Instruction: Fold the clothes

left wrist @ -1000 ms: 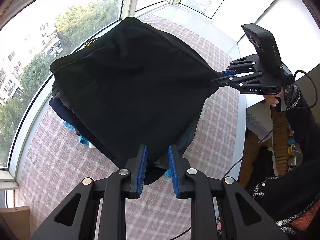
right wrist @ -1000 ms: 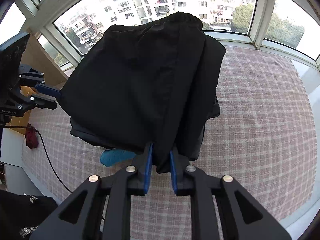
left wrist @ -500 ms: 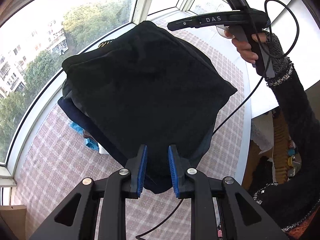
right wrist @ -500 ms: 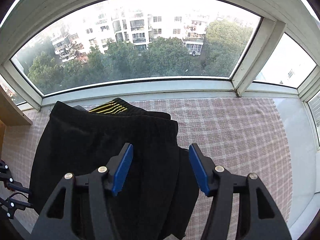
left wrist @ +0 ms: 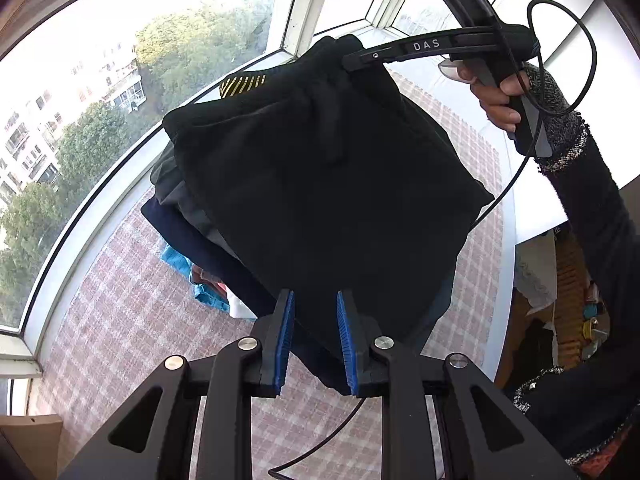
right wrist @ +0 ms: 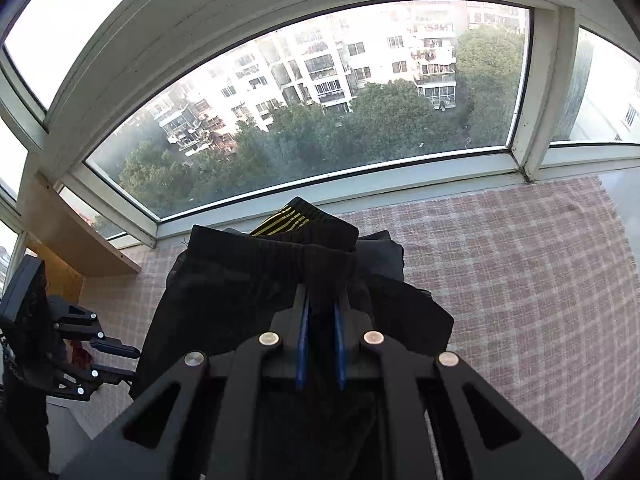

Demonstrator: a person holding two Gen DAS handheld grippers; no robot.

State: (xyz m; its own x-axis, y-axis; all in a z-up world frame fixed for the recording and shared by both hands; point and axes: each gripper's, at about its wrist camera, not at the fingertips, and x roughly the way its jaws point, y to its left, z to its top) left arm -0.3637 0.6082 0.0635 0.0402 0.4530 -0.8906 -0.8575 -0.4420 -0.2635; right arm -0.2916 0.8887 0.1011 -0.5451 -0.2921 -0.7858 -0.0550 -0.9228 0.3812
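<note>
A pair of black shorts (left wrist: pixel 320 184) lies on top of a pile of folded clothes. My left gripper (left wrist: pixel 316 340) is shut on the near edge of the shorts, and the cloth runs between its blue pads. At the far end by the window, my right gripper (right wrist: pixel 320 312) is closing, its jaws nearly together on a bunch of the ribbed waistband (right wrist: pixel 280 252). The left wrist view shows the right gripper (left wrist: pixel 348 62) reaching in from the upper right, held by a person's hand (left wrist: pixel 500 108). My left gripper (right wrist: pixel 132 360) shows at the left edge of the right wrist view.
Under the shorts lie a black garment with yellow stripes (right wrist: pixel 288 220), a navy one (left wrist: pixel 180 224) and a light blue one (left wrist: pixel 176 256). The pile rests on a pink checked cloth (right wrist: pixel 520 280) along a bay window. A wooden shelf (right wrist: pixel 72 240) stands at the left. A cable (left wrist: pixel 560 80) hangs from the right gripper.
My right gripper let go of the shorts' side corner, opened wide, swung to the window end and closed on the waistband. The left gripper kept its hold.
</note>
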